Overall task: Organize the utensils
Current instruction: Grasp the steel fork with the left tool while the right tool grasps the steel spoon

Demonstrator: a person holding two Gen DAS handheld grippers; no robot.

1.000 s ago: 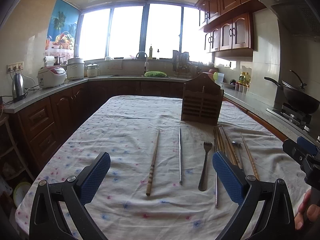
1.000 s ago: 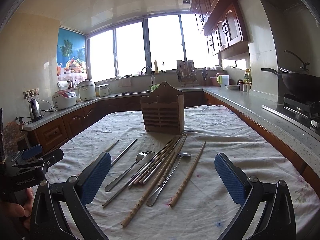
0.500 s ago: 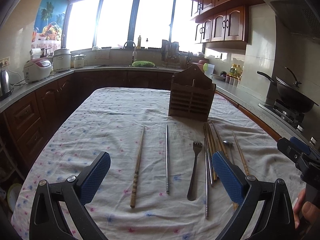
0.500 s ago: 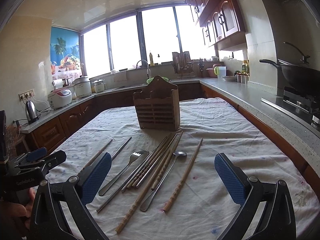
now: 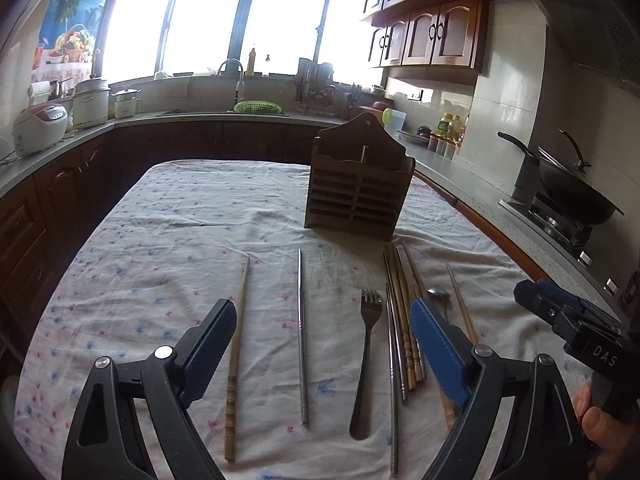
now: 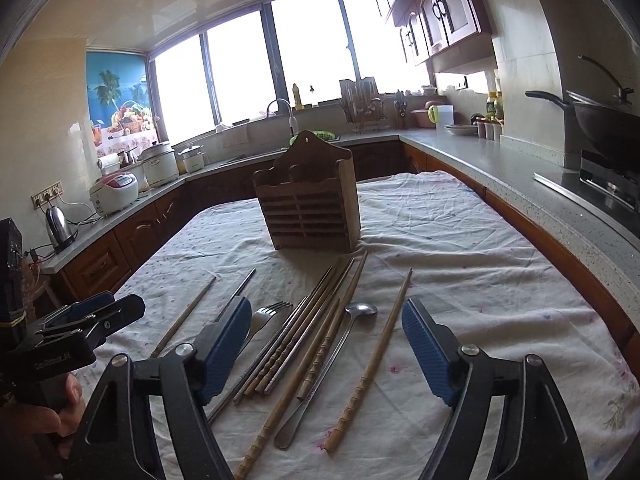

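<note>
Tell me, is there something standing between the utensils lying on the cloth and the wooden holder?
Nothing visible: bare cloth separates the fork and chopsticks from the wooden holder.

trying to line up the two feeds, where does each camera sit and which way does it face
Left wrist: on the left tongs, looking down the table at a steel chopstick and fork; jaws closing, nothing between; right tongs and a hand show at right.
Right wrist: on the right tongs, over the chopstick bundle and spoon; jaws closing; left tongs show at left.
Shared: wooden holder, fork.
</note>
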